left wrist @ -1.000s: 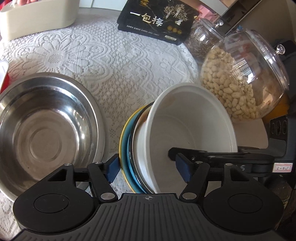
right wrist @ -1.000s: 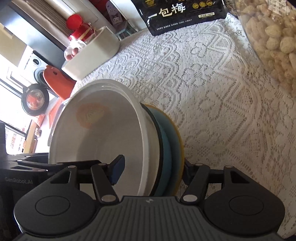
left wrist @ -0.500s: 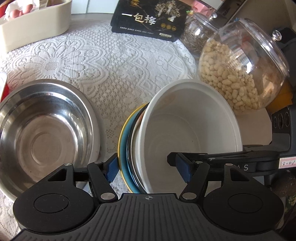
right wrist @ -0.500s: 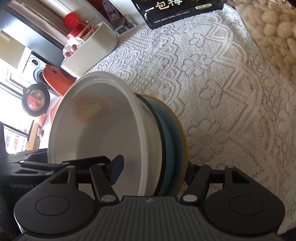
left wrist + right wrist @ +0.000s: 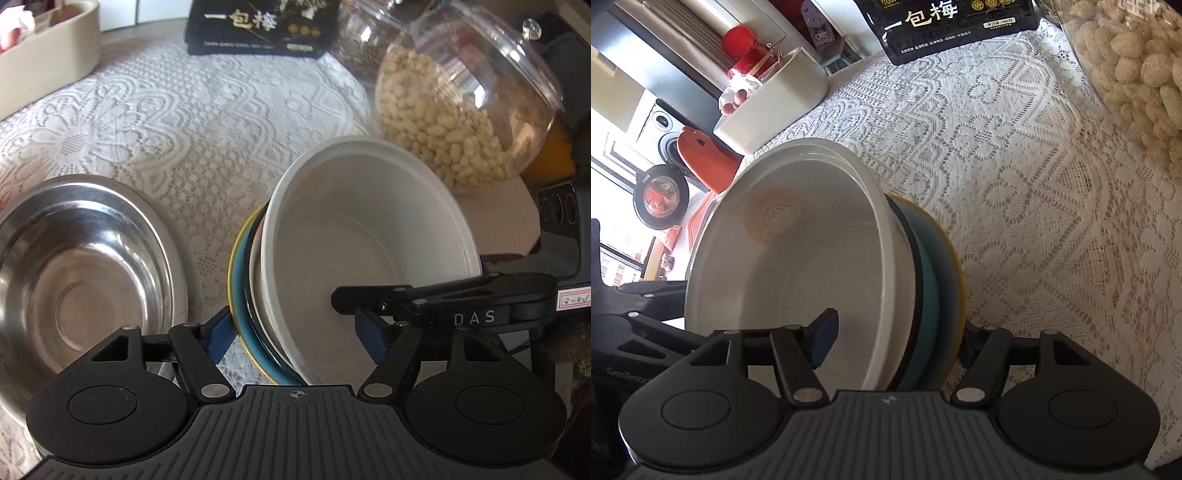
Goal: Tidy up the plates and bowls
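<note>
A stack of dishes stands tilted on edge on the lace cloth: a white bowl [image 5: 362, 236] in front, then a black-rimmed dish, a blue plate [image 5: 932, 295] and a yellow plate [image 5: 956, 266]. My right gripper [image 5: 894, 343] is shut on this stack, one pad inside the white bowl [image 5: 812, 258], the other behind the yellow plate. My left gripper [image 5: 295, 336] straddles the same stack and its jaws are opening; its right pad stands clear of the bowl wall. An empty steel bowl [image 5: 85, 277] sits flat to the left.
A round jar of peanuts [image 5: 461, 110] stands close behind the stack, with a second glass jar [image 5: 362, 40] and a black snack packet [image 5: 258, 26] farther back. A beige tub [image 5: 48, 55] sits at the far left. White lace cloth [image 5: 184, 122] covers the table.
The left gripper's jaws have widened a little around the stack and its view has rolled slightly. The right gripper and the tilted stack have stayed put.
</note>
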Demonstrator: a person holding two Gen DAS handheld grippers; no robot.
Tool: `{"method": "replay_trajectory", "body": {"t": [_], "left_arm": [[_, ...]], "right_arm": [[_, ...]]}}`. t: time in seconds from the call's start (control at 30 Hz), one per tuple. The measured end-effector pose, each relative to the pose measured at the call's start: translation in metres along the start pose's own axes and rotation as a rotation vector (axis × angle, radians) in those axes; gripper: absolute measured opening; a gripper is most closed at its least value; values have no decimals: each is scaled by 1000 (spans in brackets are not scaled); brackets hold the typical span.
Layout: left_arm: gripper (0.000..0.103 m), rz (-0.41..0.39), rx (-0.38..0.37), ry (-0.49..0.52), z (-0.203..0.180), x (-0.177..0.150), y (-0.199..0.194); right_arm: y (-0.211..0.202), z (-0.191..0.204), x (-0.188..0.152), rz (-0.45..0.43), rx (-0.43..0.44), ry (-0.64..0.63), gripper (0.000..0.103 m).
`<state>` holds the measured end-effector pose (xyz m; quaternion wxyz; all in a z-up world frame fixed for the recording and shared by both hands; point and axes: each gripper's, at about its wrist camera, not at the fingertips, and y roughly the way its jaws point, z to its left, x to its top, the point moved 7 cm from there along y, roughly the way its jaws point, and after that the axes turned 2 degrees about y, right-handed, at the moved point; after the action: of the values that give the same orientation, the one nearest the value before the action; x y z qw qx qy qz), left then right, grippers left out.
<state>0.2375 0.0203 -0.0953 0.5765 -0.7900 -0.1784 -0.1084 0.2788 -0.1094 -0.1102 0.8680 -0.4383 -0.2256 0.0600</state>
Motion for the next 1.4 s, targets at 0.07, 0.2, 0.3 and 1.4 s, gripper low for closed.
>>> {"method": "replay_trajectory", "body": {"t": [0.07,0.2,0.3,1.4], "left_arm": [[74,18,6,-7,-1,1,1],[75,13,28,-39,-2,2,3],[75,17,9,-96,2,3,3],[75,39,-32,-205,6,22,-23]], "right_arm": [[0,-1,1,1,-1,12,65],[2,-2,3,9,-6,28,64],[3,-2,4,26,-1,24,64],[-21,15,23,81,-54,102,60]]}}
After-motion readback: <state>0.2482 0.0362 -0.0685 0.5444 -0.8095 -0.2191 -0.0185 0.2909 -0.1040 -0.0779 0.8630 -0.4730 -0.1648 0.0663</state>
